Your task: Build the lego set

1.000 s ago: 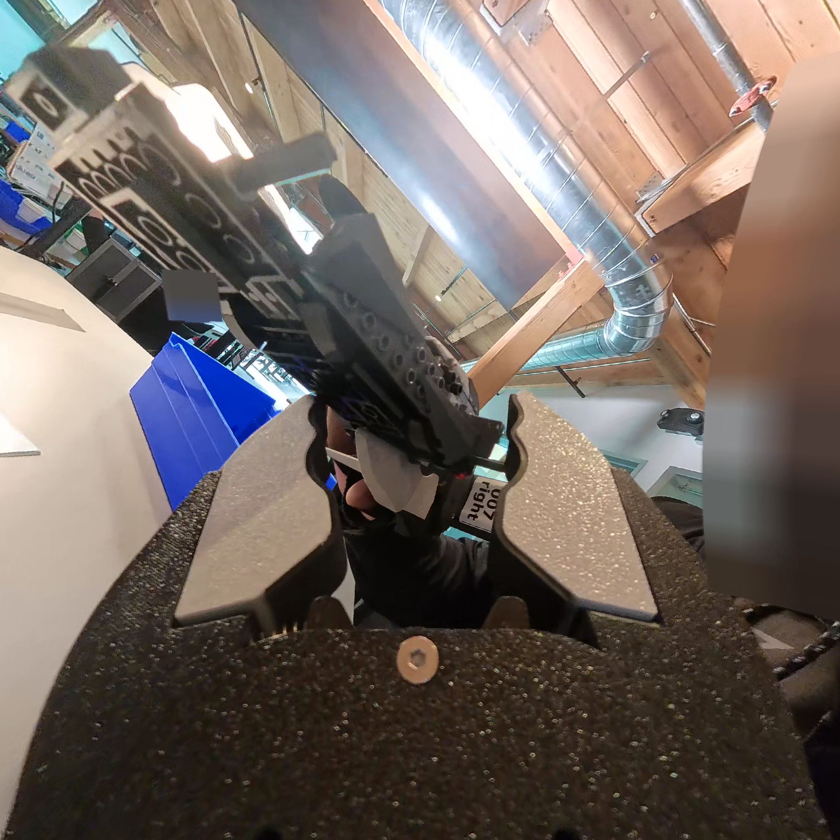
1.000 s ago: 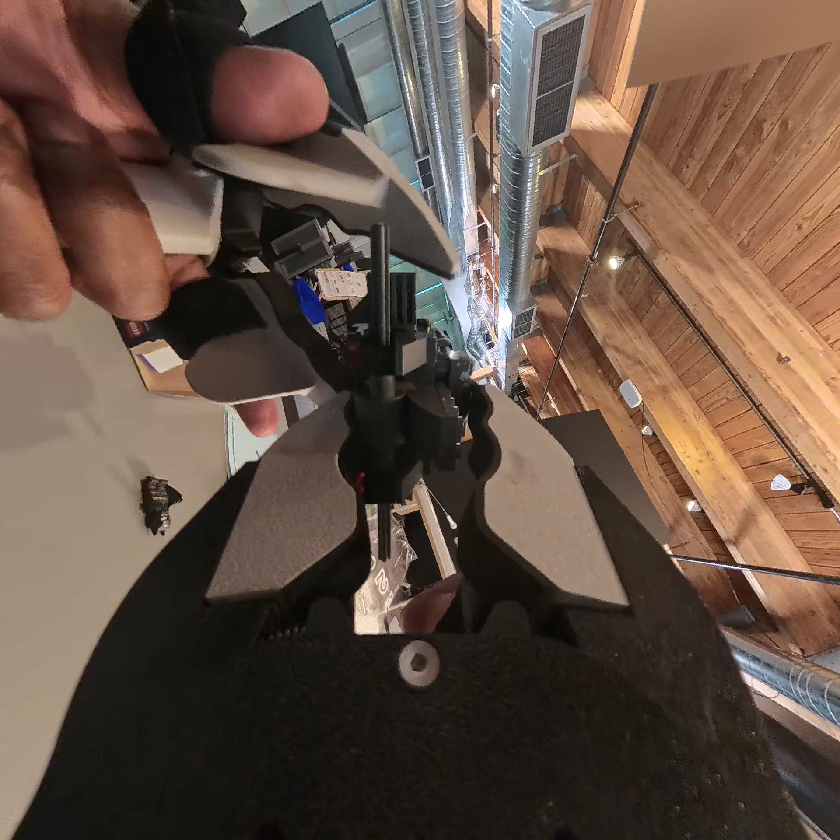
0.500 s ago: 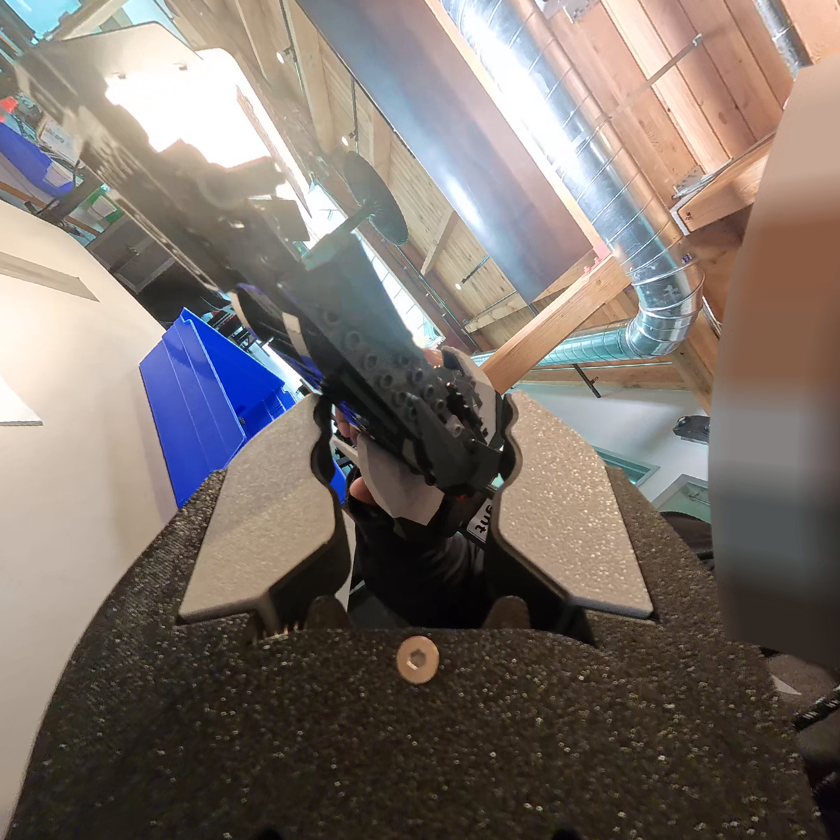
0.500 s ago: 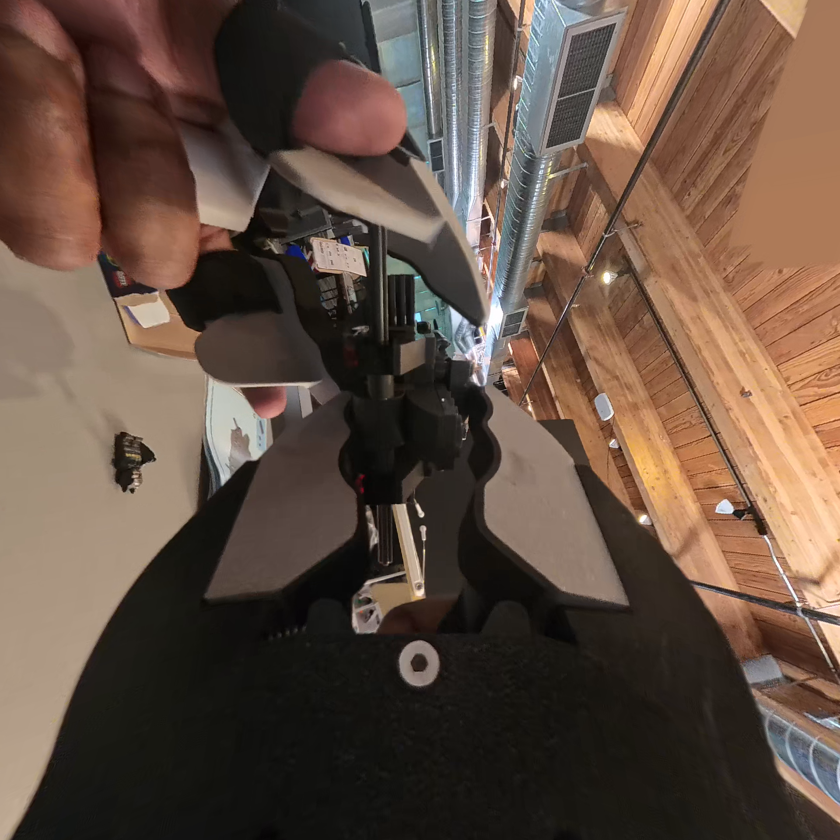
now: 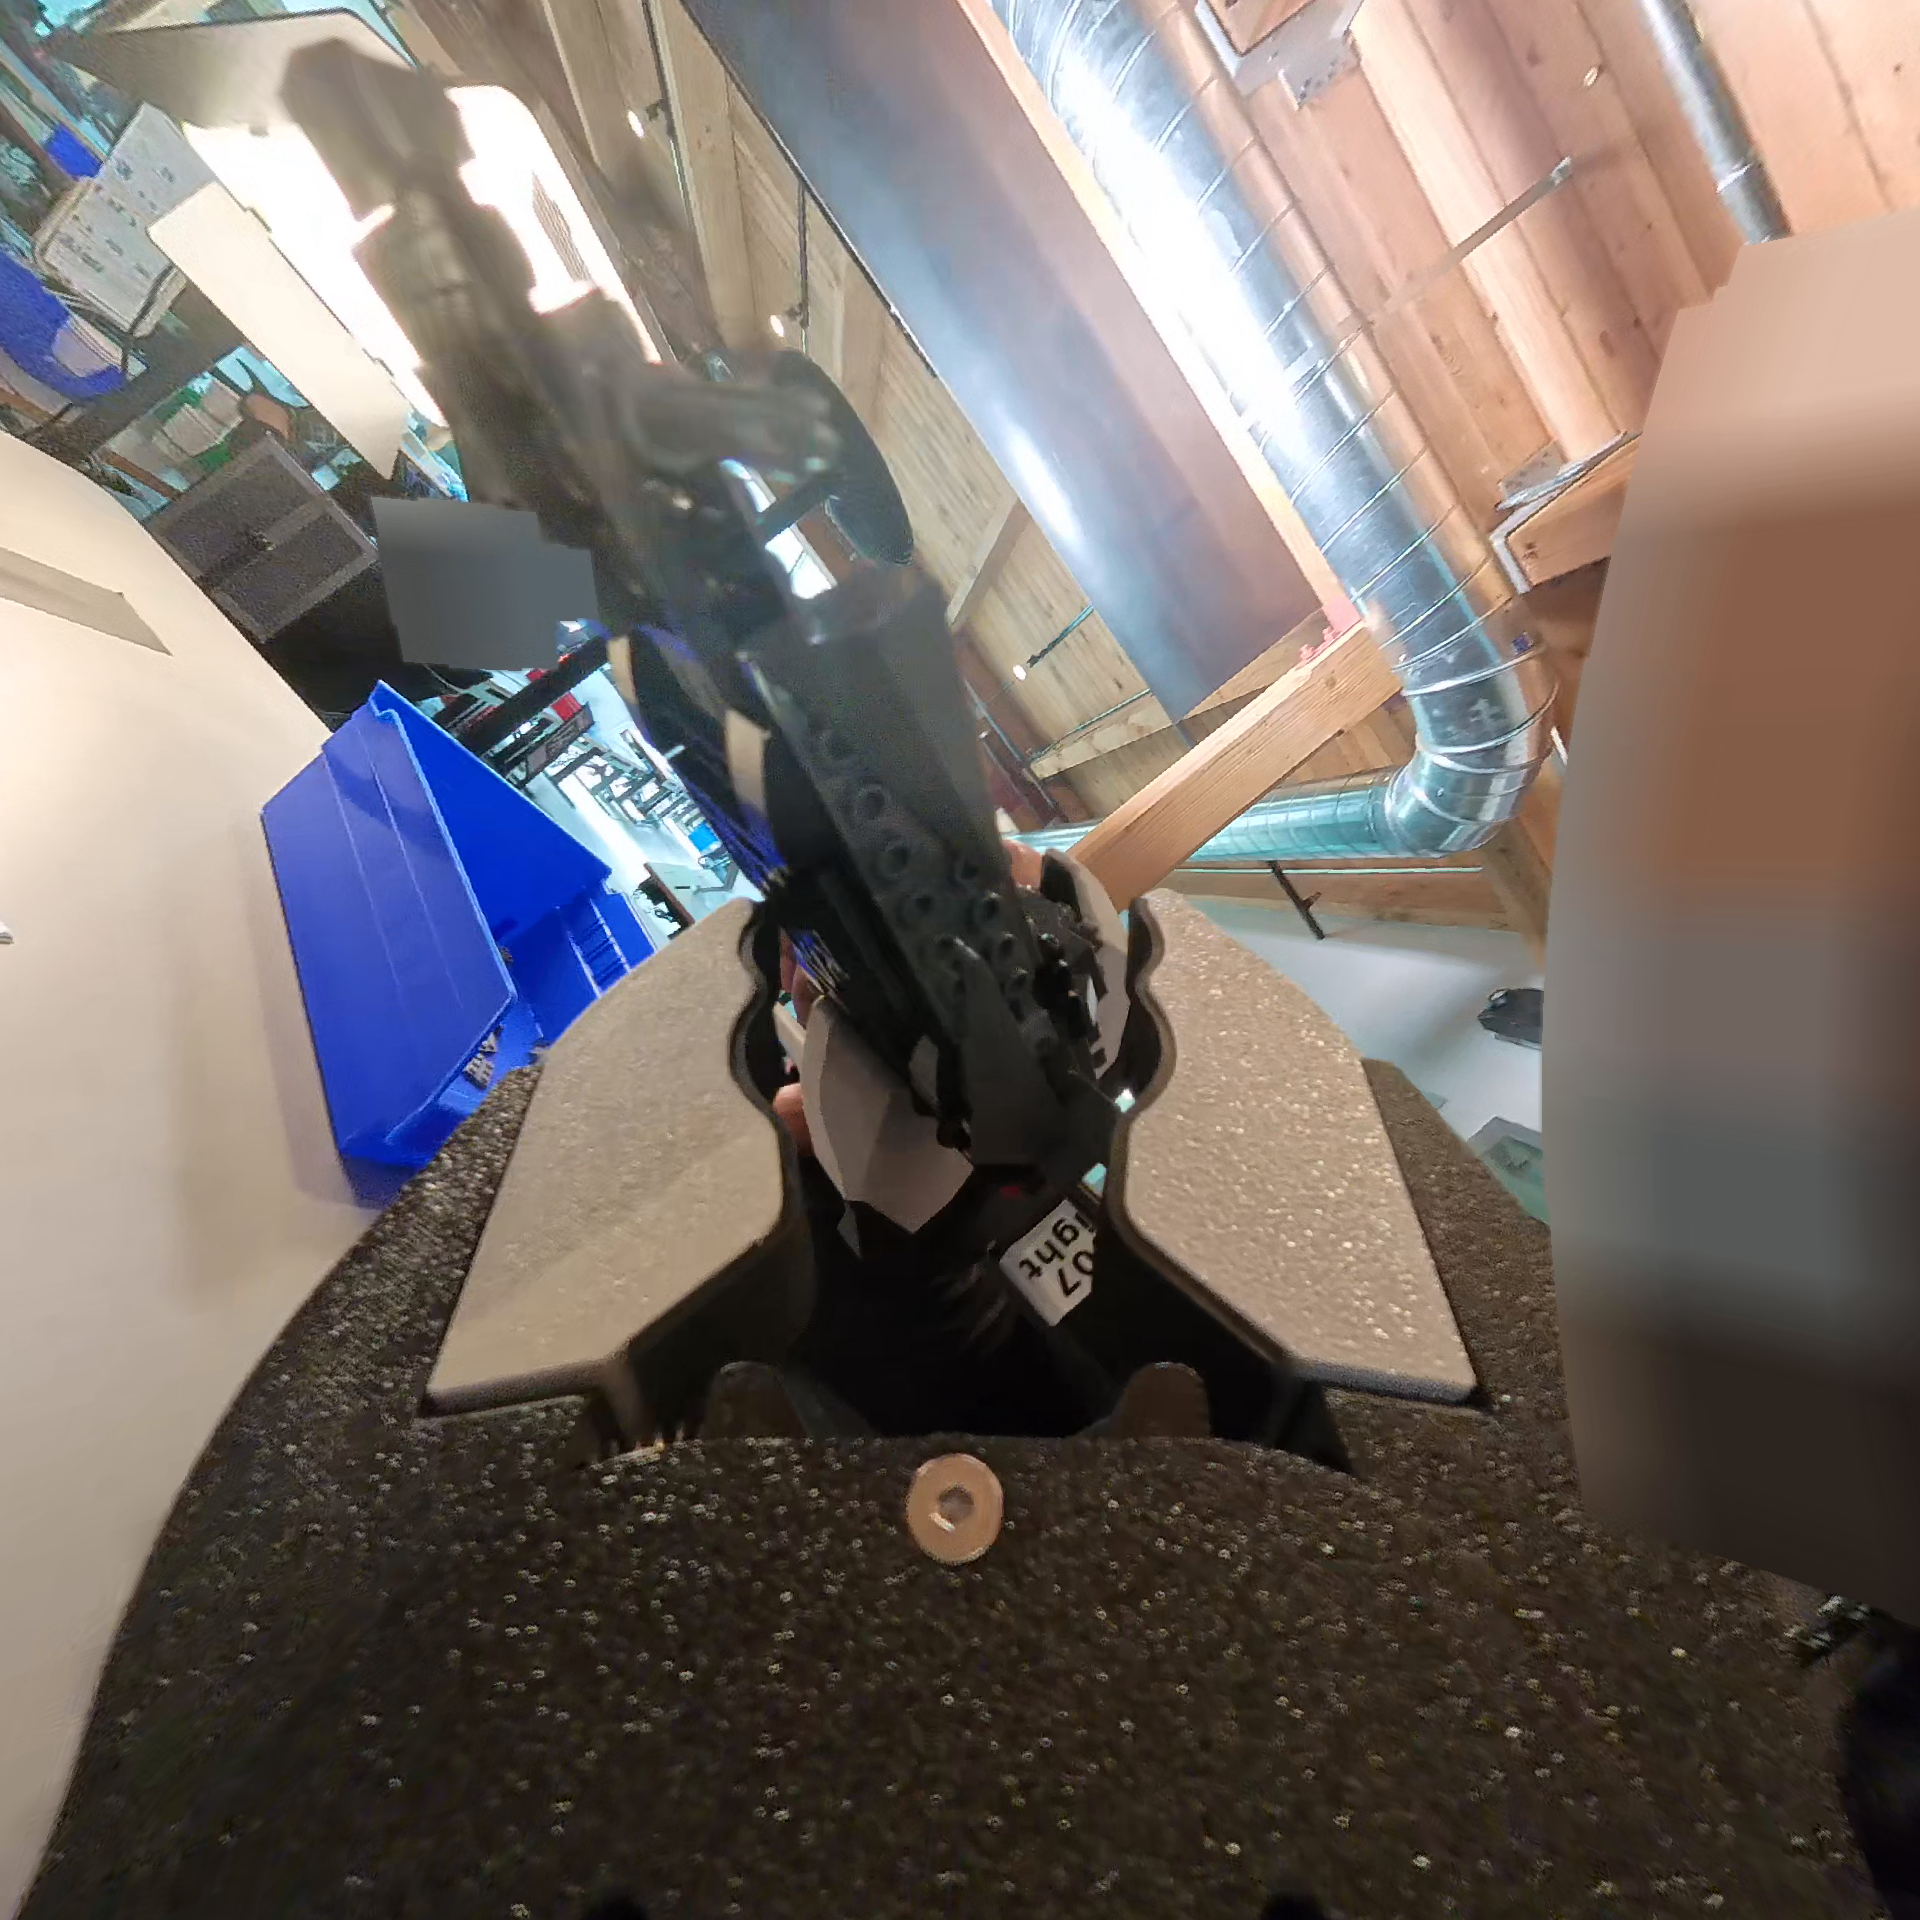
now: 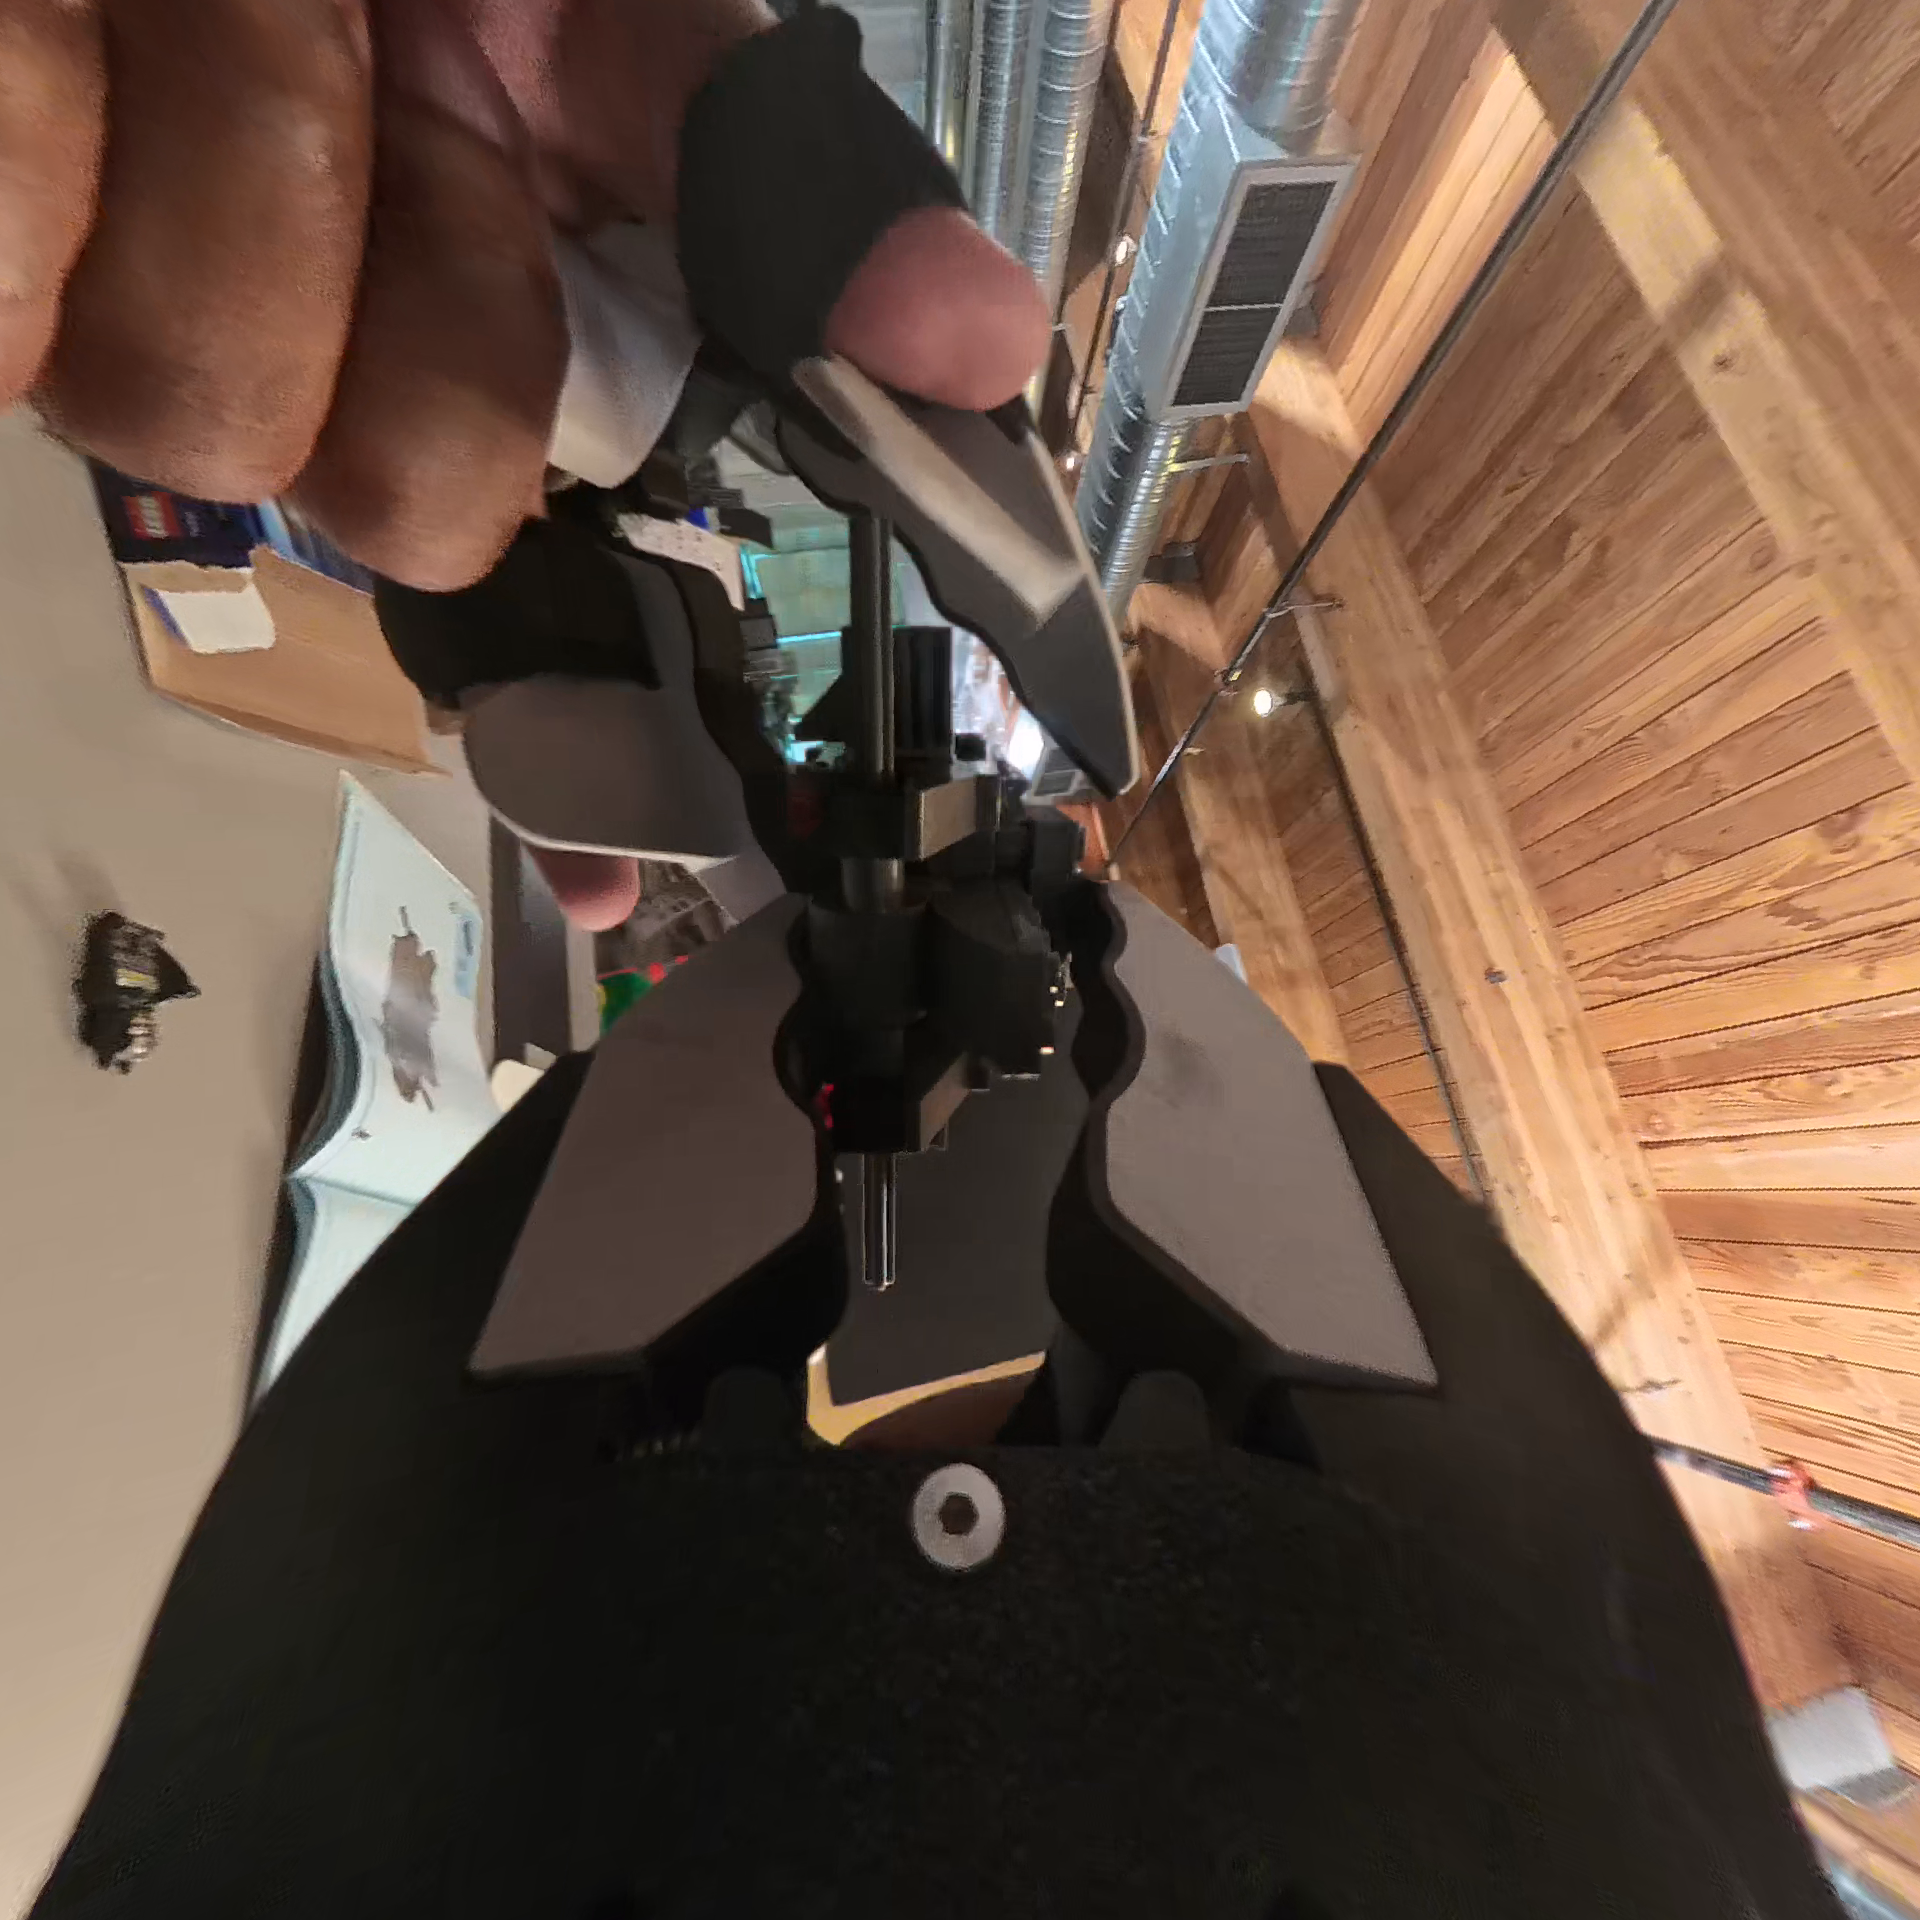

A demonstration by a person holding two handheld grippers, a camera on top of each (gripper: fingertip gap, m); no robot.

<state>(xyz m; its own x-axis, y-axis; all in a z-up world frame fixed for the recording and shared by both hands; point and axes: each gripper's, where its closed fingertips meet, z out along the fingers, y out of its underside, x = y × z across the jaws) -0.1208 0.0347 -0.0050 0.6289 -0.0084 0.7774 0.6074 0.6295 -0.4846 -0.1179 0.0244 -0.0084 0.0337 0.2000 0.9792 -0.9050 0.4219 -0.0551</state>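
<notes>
The model (image 6: 914, 997) is a black build of studded toy bricks, long and narrow, with rows of round holes along one beam (image 5: 935, 883), a thin dark axle (image 6: 878, 665) running through it and a small red spot low on its side. It is held in the air, clear of the surface (image 6: 125, 1195).

The right gripper (image 6: 940, 987) has its jaws clamped on the model's lower block, both pads pressed against its sides. The left gripper (image 5: 945, 997) has its jaws apart around the same model near the right gripper's fingertips; whether its pads touch the bricks cannot be told. A hand (image 6: 364, 260) in a fingerless black glove grips the left gripper's handle.

A blue bin (image 5: 416, 914) stands at the far side of the surface; its contents are hidden. An open cardboard box (image 6: 281, 665) sits near the far edge, contents out of sight. A booklet (image 6: 395, 997) lies beside it, and a small black brick clump (image 6: 125, 987) rests alone on the surface.
</notes>
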